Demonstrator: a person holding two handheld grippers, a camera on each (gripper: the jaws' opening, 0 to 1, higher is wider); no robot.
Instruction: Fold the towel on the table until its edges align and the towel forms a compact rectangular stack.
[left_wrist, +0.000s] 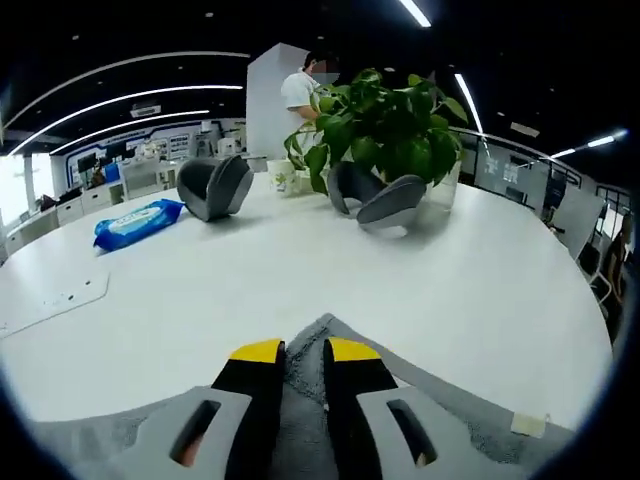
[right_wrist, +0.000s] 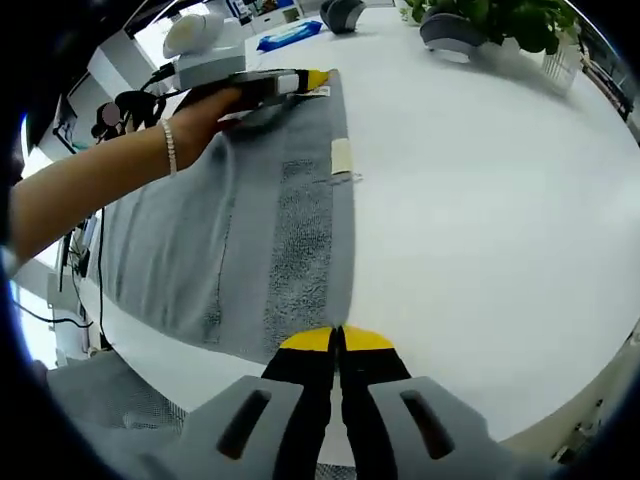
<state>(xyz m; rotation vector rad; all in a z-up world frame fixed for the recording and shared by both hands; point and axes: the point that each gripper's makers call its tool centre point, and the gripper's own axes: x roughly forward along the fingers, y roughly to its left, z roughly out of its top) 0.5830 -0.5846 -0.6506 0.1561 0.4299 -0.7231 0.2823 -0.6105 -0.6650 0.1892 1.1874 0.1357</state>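
Observation:
A grey towel (right_wrist: 250, 240) lies on the white round table (right_wrist: 480, 200), stretched from the near edge toward the far side, with a pale tag (right_wrist: 342, 155) by its right edge. My right gripper (right_wrist: 337, 338) is shut on the towel's near corner, its yellow tips pressed together. At the far corner, a person's hand holds my left gripper (right_wrist: 318, 80) against the cloth. In the left gripper view, the left gripper (left_wrist: 305, 350) has a point of the towel (left_wrist: 306, 340) pinched between its yellow-tipped jaws, and grey cloth spreads under them.
A leafy potted plant (left_wrist: 385, 125) stands at the back of the table between two dark grey padded objects (left_wrist: 213, 185) (left_wrist: 385, 198). A blue wipes pack (left_wrist: 137, 222) lies to the left. A person in white (left_wrist: 300, 90) stands beyond. The table edge (right_wrist: 560, 400) runs close on the right.

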